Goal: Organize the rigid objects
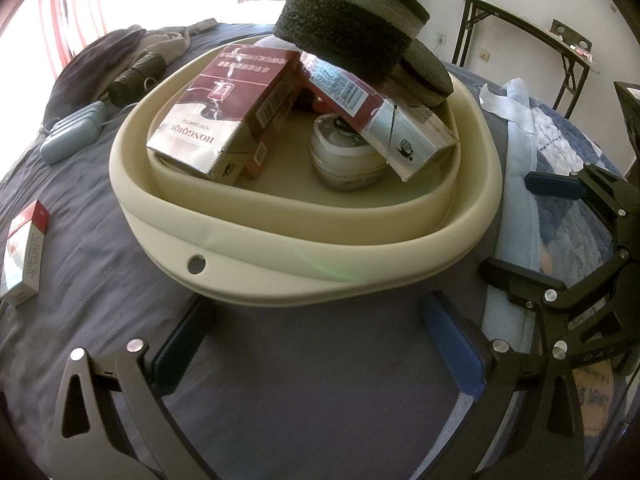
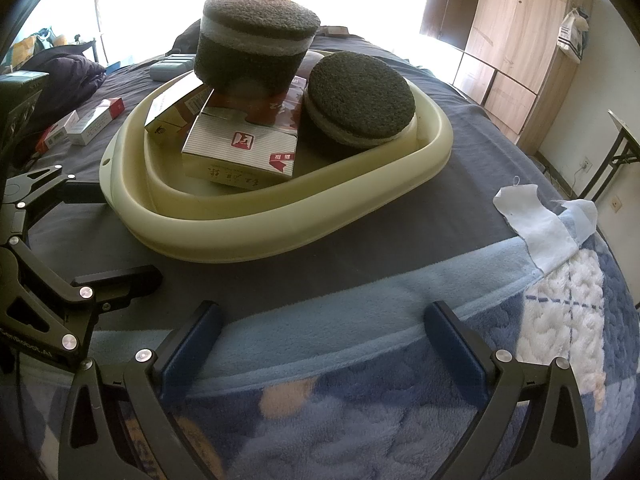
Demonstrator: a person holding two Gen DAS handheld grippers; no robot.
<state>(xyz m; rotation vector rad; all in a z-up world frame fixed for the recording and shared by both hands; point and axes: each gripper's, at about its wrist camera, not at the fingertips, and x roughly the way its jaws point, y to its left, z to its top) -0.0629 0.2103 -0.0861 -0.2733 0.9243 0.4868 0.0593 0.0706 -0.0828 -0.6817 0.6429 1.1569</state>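
A cream basin (image 1: pixel 280 236) sits on the grey bedsheet; it also shows in the right wrist view (image 2: pixel 256 236). Inside lie two red-and-white cartons (image 1: pixel 224 112) (image 2: pixel 244 148), a round white jar (image 1: pixel 344 156), a thick black foam puck (image 1: pixel 352 20) (image 2: pixel 256 44) on top of the cartons and a flatter foam disc (image 1: pixel 428 72) (image 2: pixel 360 96). My left gripper (image 1: pixel 316 344) is open and empty just in front of the basin. My right gripper (image 2: pixel 324 344) is open and empty over the blue blanket, right of the left one.
A red-and-white carton (image 1: pixel 26 252) lies on the sheet at left, more boxes (image 2: pixel 88 120) in the right wrist view. A grey case (image 1: pixel 72 132) and dark clothes (image 1: pixel 100 64) lie behind. A folding table (image 1: pixel 528 32) and a wardrobe (image 2: pixel 520 40) stand beyond the bed.
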